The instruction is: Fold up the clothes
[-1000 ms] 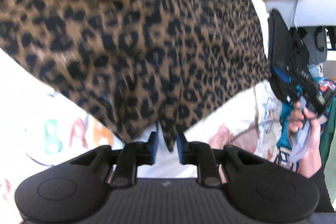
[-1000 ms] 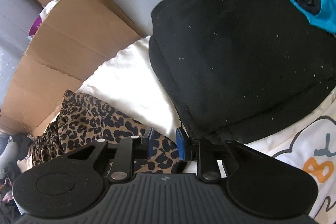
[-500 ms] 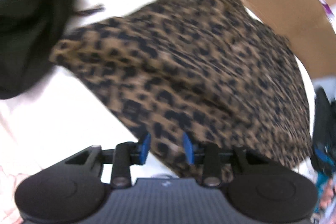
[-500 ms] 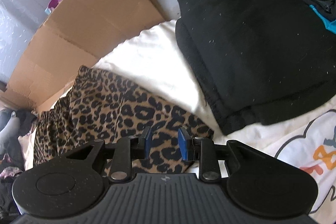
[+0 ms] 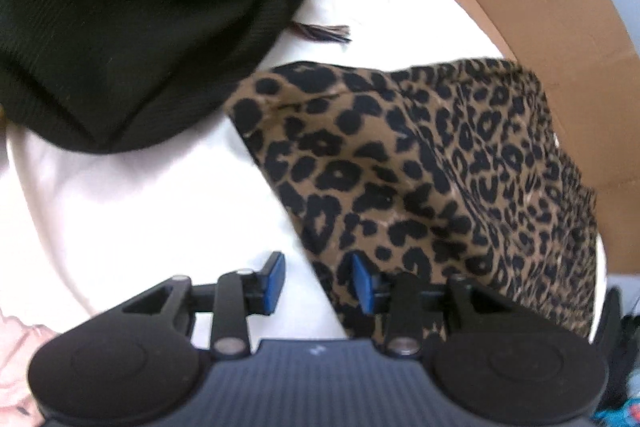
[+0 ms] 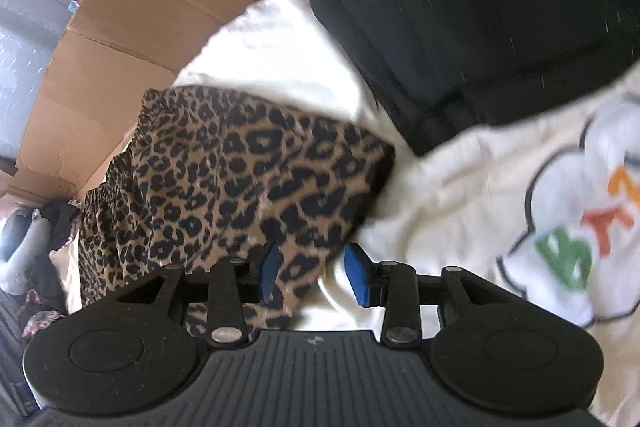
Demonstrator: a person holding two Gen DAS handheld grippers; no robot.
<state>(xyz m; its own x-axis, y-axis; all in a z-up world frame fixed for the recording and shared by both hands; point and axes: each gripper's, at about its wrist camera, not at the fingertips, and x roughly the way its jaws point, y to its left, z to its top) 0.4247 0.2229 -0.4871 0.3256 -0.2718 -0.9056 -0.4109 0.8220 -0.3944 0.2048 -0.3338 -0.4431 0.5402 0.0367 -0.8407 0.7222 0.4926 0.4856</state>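
We hold the left gripper (image 5: 318, 281) with its jaws apart over the edge of the leopard-print garment (image 5: 432, 179), which lies folded on the white sheet (image 5: 140, 195). Our right gripper (image 6: 312, 271) is opening, the garment's corner loose between its fingers. A folded black garment (image 6: 480, 11) lies ahead.

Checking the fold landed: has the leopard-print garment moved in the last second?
Yes. The leopard-print garment spread up the right wrist view toward the cardboard box, with more of it showing.

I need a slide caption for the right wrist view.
Right gripper opening above the folded leopard-print garment, beside black clothes.
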